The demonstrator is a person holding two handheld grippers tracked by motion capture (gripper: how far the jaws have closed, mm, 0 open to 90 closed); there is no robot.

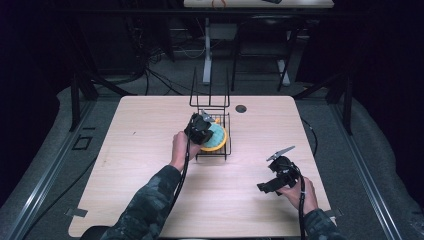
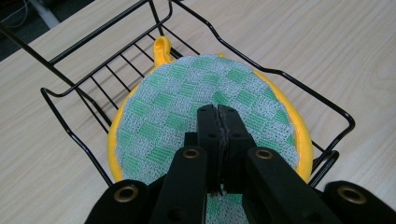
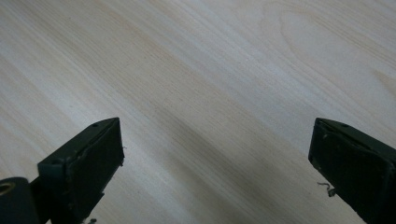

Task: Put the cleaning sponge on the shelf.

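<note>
Pot holder: lying in wire rack, edge pinched by clenched left gripper for placement. Right gripper: released, idle over table.

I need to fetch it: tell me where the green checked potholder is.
In the high view the potholder lies in the black wire basket at mid-table, under the left gripper.

Left tool clamped tight, right tool spread wide

The left hand-held gripper hides the potholder's near edge.
</note>
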